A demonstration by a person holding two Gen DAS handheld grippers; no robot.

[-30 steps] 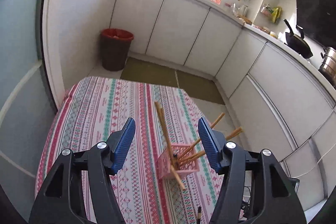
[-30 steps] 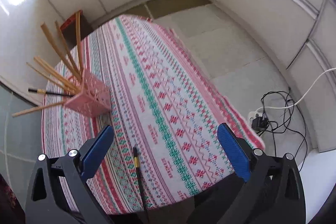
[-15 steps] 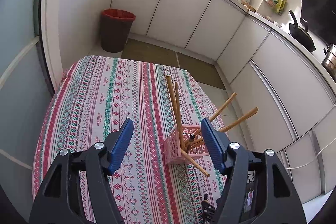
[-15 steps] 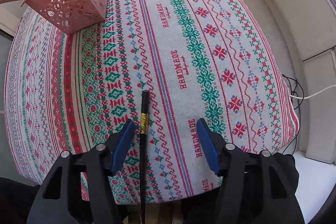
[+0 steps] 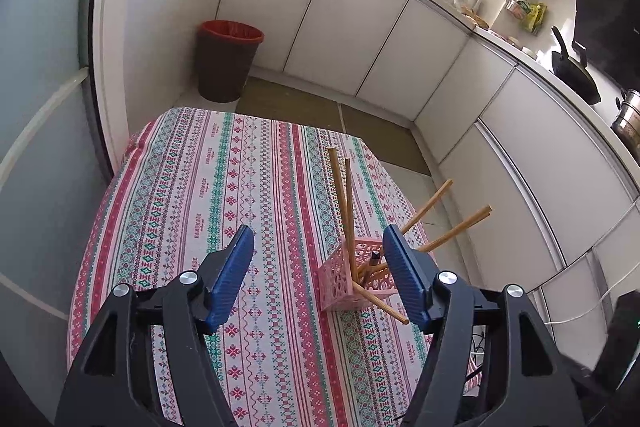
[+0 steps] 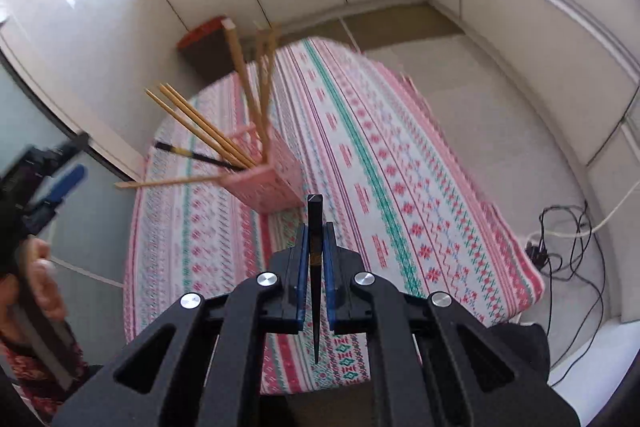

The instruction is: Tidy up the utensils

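Partly hidden between tool (image 6: 315,239) pads: black chopstick (image 6: 315,223).

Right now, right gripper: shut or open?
Shut. The right gripper has both blue pads pressed on the black chopstick, held above the tablecloth.

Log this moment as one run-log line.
right claw: shut on black chopstick, lifted off tablecloth | left claw: open, empty | pink basket: upright, holds wooden chopsticks
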